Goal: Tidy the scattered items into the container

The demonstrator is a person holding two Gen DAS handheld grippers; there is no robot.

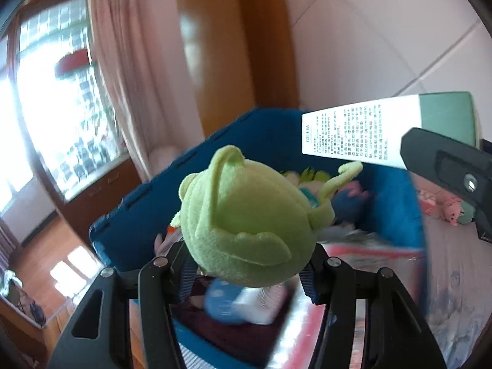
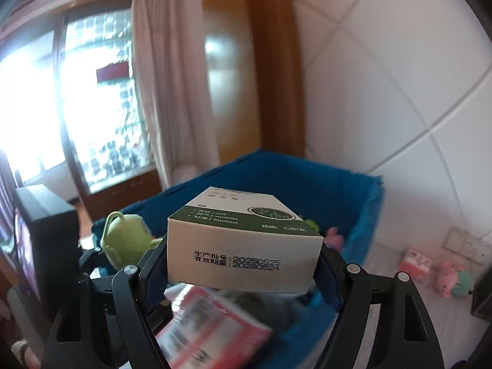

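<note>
My left gripper (image 1: 247,272) is shut on a green plush toy (image 1: 246,215), which hangs over the blue fabric bin (image 1: 144,196). My right gripper (image 2: 244,272) is shut on a white and green carton (image 2: 243,246) with printed text, held above the same blue bin (image 2: 366,212). In the left wrist view the carton (image 1: 369,129) shows at the right with the right gripper's dark finger across it. The green plush (image 2: 126,240) appears at the left in the right wrist view. The bin holds plush toys, a blue item (image 1: 223,304) and red packets (image 2: 215,323).
A pink plush (image 2: 446,276), a green plush (image 2: 464,283) and a pink box (image 2: 415,261) lie on the pale surface right of the bin. A white tiled wall stands behind. A curtain (image 1: 138,61), a wooden door and a bright window are at the left.
</note>
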